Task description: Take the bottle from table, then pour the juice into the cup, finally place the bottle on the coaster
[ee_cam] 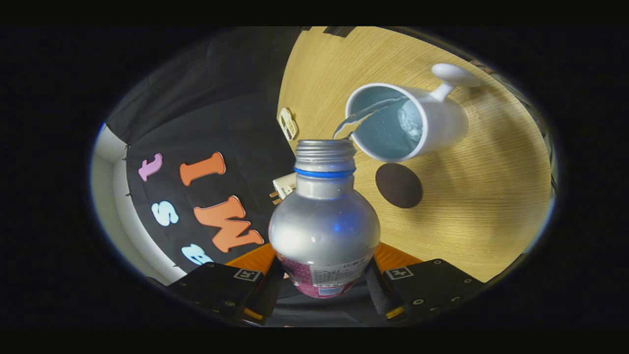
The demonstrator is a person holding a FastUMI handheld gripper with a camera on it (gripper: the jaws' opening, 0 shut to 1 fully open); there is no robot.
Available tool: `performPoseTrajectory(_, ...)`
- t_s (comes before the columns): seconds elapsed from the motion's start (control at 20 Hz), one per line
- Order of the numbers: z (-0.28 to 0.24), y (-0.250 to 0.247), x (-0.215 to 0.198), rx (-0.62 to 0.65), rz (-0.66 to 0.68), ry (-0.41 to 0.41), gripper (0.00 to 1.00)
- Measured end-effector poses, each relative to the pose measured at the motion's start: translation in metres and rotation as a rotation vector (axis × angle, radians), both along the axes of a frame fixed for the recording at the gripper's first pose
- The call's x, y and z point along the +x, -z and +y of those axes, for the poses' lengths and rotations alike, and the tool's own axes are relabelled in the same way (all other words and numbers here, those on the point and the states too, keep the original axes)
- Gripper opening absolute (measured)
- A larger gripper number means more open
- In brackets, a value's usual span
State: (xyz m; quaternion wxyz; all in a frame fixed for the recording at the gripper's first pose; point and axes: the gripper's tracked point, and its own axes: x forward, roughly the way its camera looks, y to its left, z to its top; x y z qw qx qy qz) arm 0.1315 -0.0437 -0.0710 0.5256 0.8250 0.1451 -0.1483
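Recording booth — cloth wall (196, 123); wooden table (481, 196)

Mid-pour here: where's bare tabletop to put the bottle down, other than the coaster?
The gripper is shut on the bottle. Bare table lies beyond the coaster and cup, away from the wall. Crowded: cup and coaster sit close, and small items line the wall edge.

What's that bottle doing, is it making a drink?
Yes. The gripper has both fingers clamped on a bottle and tips it over a white cup on the wooden table. A clear stream runs from the bottle's open mouth into the cup. A dark round coaster waits beside the cup.
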Motion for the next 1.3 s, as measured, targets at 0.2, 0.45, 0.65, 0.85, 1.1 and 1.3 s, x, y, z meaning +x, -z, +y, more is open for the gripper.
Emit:
performPoseTrajectory(0.2, 0.0017, 0.0015, 0.0007, 0.016, 0.011, -0.002, 0.76)
performPoseTrajectory(0.45, 0.0023, 0.0014, 0.0014, 0.025, 0.02, -0.006, 0.76)
performPoseTrajectory(0.65, 0.0015, 0.0022, 0.0011, 0.046, 0.027, -0.001, 0.76)
performPoseTrajectory(0.85, 0.001, 0.0032, 0.0018, 0.056, 0.037, 0.004, 0.76)
performPoseTrajectory(1.1, -0.0001, 0.0032, 0.0044, 0.076, 0.042, 0.012, 0.76)
performPoseTrajectory(1.3, 0.0022, 0.0011, 0.0049, 0.092, 0.045, 0.011, 0.76)
